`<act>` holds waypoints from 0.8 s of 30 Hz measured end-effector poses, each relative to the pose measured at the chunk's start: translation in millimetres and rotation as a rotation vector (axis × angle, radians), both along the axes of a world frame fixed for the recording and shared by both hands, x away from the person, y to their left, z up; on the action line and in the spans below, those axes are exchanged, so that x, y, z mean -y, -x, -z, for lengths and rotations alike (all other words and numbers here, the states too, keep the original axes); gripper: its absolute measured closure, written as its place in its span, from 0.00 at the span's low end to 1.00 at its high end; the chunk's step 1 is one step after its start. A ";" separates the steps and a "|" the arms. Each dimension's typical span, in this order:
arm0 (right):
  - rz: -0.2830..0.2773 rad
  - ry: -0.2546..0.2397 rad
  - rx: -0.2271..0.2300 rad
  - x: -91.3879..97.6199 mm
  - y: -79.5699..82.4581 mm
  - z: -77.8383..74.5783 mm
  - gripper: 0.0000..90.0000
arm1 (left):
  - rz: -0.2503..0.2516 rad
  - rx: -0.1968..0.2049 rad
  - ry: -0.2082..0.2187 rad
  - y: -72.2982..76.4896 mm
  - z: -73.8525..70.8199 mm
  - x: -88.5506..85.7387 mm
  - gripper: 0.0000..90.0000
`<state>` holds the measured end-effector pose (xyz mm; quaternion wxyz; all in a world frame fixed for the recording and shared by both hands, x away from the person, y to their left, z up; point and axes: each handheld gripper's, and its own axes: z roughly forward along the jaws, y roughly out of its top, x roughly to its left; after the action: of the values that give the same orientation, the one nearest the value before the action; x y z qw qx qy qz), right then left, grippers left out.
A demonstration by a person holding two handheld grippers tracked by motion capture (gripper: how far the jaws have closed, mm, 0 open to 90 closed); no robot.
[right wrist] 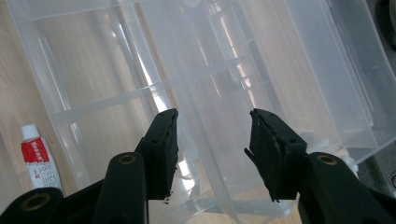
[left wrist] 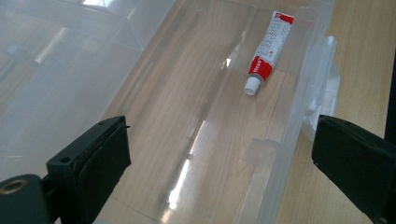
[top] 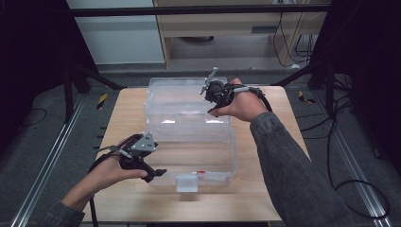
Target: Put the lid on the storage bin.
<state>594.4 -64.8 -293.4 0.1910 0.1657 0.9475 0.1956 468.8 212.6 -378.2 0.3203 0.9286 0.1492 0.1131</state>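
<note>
A red-and-white tube (left wrist: 268,46) with a white cap lies inside the clear plastic box (top: 232,146); both grippers' jaws gape wide, holding nothing.

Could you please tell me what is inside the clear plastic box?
The clear plastic box holds one red-and-white tube with a white cap, lying flat near one wall. The visible floor is otherwise bare; reflections blur the far part.

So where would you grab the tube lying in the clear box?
Probably across the tube's flat red-and-white body, above the white cap, coming straight down from above. It lies flat on the floor of the box, close to the near wall, so a side approach looks blocked. The left gripper, fingers wide open, is nearest.
</note>
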 end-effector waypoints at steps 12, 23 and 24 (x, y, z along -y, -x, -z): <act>-0.088 0.126 -0.020 -15.4 -6.2 4.9 0.71 | 0.038 -0.015 -0.031 2.4 3.1 6.5 0.05; -0.161 0.183 -0.029 -24.5 -6.5 7.3 0.87 | 0.087 -0.061 -0.107 7.5 14.7 0.5 0.25; -0.166 0.186 -0.030 -25.9 -6.5 7.2 0.88 | 0.093 -0.065 -0.116 7.9 15.9 -0.3 0.28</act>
<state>600.9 -38.9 -300.6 0.1747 0.0713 0.9748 0.1194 460.8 212.9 -394.1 0.2659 0.9547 0.1095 0.0766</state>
